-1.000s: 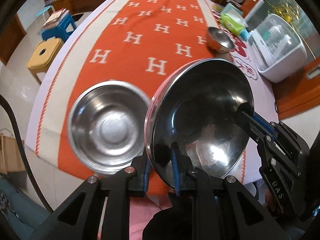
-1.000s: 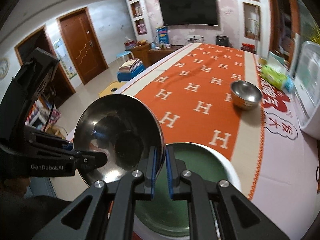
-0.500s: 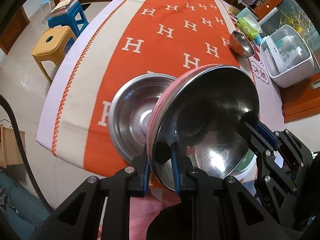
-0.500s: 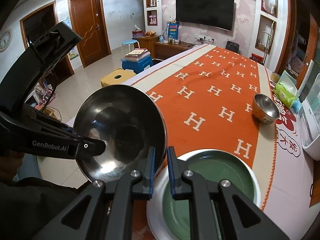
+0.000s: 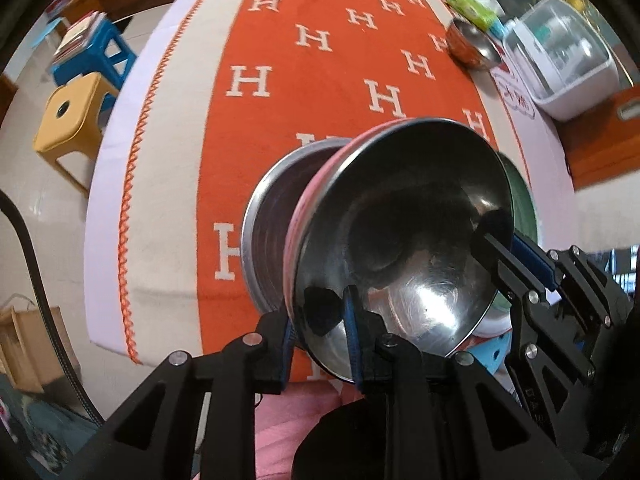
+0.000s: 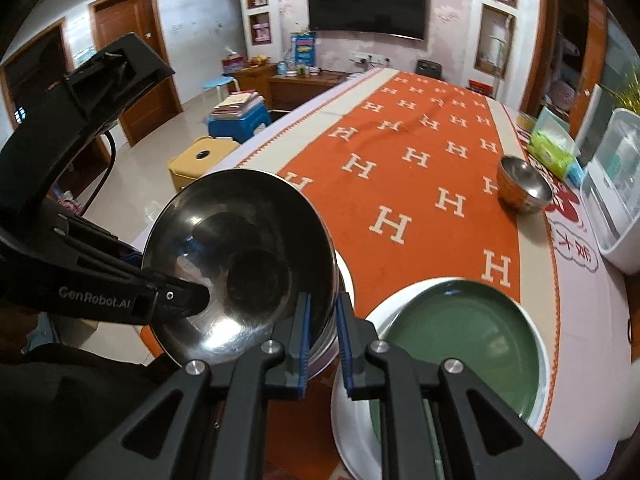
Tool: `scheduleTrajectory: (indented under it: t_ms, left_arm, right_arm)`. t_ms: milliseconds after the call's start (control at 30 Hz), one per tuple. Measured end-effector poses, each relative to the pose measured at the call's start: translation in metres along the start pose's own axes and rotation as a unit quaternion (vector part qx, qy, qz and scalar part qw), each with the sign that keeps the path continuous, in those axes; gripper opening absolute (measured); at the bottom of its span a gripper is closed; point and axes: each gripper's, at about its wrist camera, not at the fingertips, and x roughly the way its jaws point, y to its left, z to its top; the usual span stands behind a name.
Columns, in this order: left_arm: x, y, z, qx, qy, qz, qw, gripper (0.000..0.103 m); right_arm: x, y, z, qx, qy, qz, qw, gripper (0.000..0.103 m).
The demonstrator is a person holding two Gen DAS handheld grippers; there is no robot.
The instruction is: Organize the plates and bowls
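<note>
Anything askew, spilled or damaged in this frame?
Nothing spilled or damaged. Only the held bowl is steeply tilted, gripped at its rim by both grippers, left and right, over another bowl.

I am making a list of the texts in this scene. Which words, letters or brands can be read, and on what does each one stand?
"GenRobot.AI": side of the left gripper, seen from the right wrist.
"H", many times, white: orange table runner.
Red characters on the white cloth: too distorted to read.
Raised letters on the right gripper: too dark.
Blue sign by the wall: too small.
</note>
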Motion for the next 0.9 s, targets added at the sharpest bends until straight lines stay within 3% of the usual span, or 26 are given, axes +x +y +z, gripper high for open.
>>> scheduleTrajectory:
  t_ms: [233, 333, 533, 900]
  left_arm:
    - [0.006, -0.001, 0.01, 0.03, 0.01, 0.001, 0.9995, 0.032]
    - [0.004, -0.003, 0.014, 0.038, 0.003, -0.001, 0.9993, 0.042]
    - [-0.009, -0.006, 0.02, 0.043, -0.035, -0.015, 0.9984, 0.055]
    - [-0.035, -0.037, 0.022, 0.093, -0.092, -0.017, 0.9912, 0.065]
  right_arm:
    - [0.009, 0.002, -0.002, 0.02, 0.018, -0.024, 0.999, 0.015]
    - [0.009, 0.002, -0.001, 0.024, 0.018, -0.029, 0.999, 0.016]
    - [0.004, -0.002, -0.001, 0.027, 0.019, -0.046, 0.998, 0.029]
    - [-0.019, -0.023, -0.008, 0.065, 0.015, -0.056, 0.996, 0.042]
